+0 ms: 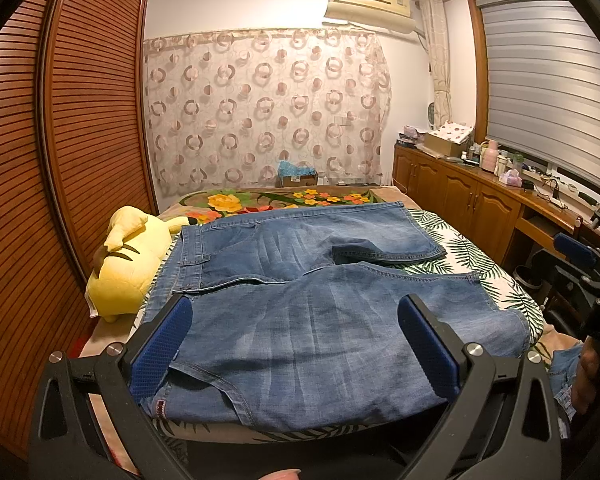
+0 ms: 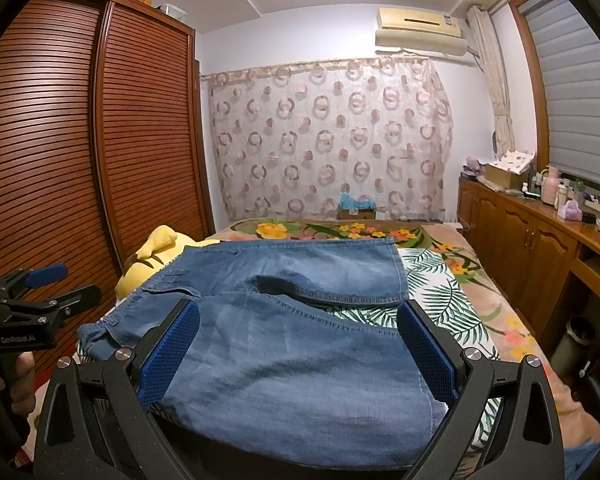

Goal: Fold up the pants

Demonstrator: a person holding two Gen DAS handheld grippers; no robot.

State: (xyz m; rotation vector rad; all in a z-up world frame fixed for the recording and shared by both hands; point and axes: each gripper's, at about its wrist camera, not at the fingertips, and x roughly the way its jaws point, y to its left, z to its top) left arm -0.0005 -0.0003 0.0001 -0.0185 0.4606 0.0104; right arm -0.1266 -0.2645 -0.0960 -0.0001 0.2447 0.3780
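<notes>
Blue denim pants (image 1: pixel 308 280) lie spread on the bed, waistband to the left, legs running right, the far leg partly folded over. In the right wrist view the same pants (image 2: pixel 292 344) fill the foreground. My left gripper (image 1: pixel 294 308) hovers open above the near leg, close to the waist end, with nothing between its blue pads (image 1: pixel 162 344). My right gripper (image 2: pixel 298 316) stands open over the near leg toward the hem, pads (image 2: pixel 426 348) apart and holding nothing. The right gripper (image 1: pixel 580 264) also shows at the right edge of the left wrist view, and the left gripper (image 2: pixel 48 280) at the left edge of the right wrist view.
A yellow plush toy (image 1: pixel 128 264) lies by the waistband at the bed's left side. A leaf-print sheet (image 1: pixel 468 256) and floral blanket (image 1: pixel 284 198) cover the bed. A slatted wardrobe (image 1: pixel 60 160) stands left; wooden cabinets (image 1: pixel 460 196) with clutter run along the right.
</notes>
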